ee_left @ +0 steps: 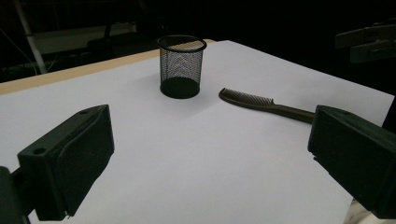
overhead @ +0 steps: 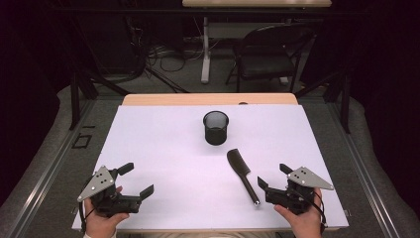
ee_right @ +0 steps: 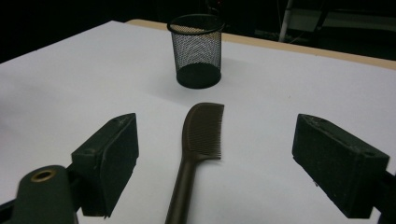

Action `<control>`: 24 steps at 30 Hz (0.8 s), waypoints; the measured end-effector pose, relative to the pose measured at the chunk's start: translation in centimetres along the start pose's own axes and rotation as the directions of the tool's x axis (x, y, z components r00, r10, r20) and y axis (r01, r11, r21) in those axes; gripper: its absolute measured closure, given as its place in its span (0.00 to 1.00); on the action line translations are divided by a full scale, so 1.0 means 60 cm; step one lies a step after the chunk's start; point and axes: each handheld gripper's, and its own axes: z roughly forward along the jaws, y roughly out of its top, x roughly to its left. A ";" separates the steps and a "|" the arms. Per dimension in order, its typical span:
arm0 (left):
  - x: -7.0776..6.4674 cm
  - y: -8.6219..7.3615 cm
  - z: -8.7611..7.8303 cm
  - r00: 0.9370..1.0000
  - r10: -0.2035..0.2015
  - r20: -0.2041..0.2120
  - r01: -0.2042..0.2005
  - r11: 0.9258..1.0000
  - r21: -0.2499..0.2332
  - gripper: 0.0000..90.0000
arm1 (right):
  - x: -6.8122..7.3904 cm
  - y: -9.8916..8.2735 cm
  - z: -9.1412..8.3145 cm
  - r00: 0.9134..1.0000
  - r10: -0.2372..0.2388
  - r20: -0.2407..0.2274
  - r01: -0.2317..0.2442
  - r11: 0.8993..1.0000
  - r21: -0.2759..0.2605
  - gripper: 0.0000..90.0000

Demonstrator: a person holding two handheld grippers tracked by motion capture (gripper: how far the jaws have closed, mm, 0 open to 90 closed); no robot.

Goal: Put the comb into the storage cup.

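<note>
A black mesh cup (overhead: pixel 216 127) stands upright on the white surface (overhead: pixel 163 148). Just nearer than the cup lies a dark comb (overhead: pixel 242 175). Left tool (overhead: pixel 137 179) and right tool (overhead: pixel 273 176) gape wide, holding nothing.

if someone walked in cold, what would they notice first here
Most likely the black mesh cup, standing upright near the middle of the white sheet, towards the far side. Next the dark comb lying flat just in front of it, its handle pointing towards the right gripper. That gripper and the left gripper frame the near corners, both open and holding nothing.
</note>
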 end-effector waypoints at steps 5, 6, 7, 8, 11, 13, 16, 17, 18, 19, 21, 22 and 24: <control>-0.002 -0.001 0.001 1.000 0.001 -0.005 0.000 1.000 0.011 0.01 | 0.005 0.000 0.007 1.000 -0.009 -0.015 0.009 0.999 0.051 0.17; -0.002 -0.001 0.002 1.000 0.000 -0.004 0.000 1.000 0.011 0.01 | 0.006 0.000 0.010 1.000 -0.012 -0.014 0.012 0.998 0.055 0.18; -0.002 -0.001 0.002 1.000 -0.001 -0.001 0.001 1.000 0.012 0.01 | 0.007 0.000 0.012 1.000 -0.015 -0.013 0.016 0.997 0.076 0.18; -0.002 -0.001 0.003 1.000 -0.003 -0.001 0.003 1.000 0.015 0.01 | 0.007 0.000 0.014 1.000 -0.016 -0.010 0.016 0.996 0.084 0.18; -0.002 -0.002 0.005 1.000 -0.007 -0.003 0.007 1.000 0.021 0.01 | 0.006 -0.001 0.021 1.000 -0.013 -0.011 0.014 0.994 0.111 0.19; -0.003 -0.002 0.005 1.000 -0.009 -0.004 0.009 1.000 0.021 0.01 | 0.006 0.000 0.023 1.000 -0.006 -0.014 0.007 0.991 0.134 0.20; -0.004 -0.002 0.005 1.000 -0.009 -0.005 0.009 1.000 0.025 0.01 | 0.007 0.003 0.026 1.000 0.004 -0.016 -0.001 0.987 0.160 0.20; -0.005 -0.002 0.005 1.000 -0.006 -0.002 0.006 1.000 0.026 0.01 | 0.007 0.005 0.028 1.000 0.000 -0.018 0.003 0.987 0.161 0.20; -0.005 -0.002 0.005 1.000 -0.004 -0.001 0.004 1.000 0.029 0.01 | 0.008 0.007 0.029 1.000 -0.001 -0.018 0.004 0.985 0.174 0.20; -0.006 -0.003 0.006 1.000 -0.003 -0.001 0.003 1.000 0.029 0.01 | 0.009 0.008 0.030 1.000 0.004 -0.020 0.000 0.985 0.175 0.20; -0.006 -0.003 0.006 1.000 -0.001 0.001 0.001 1.000 0.031 0.01 | 0.009 0.012 0.032 0.999 0.001 -0.032 0.005 0.981 0.193 0.22; -0.006 -0.003 0.007 1.000 -0.001 0.002 0.001 1.000 0.031 0.01 | 0.009 0.014 0.033 0.999 0.002 -0.032 0.005 0.979 0.206 0.23; -0.005 -0.004 0.007 1.000 0.001 0.008 -0.001 0.999 0.036 0.01 | 0.010 0.017 0.035 0.999 0.005 -0.033 0.002 0.977 0.212 0.31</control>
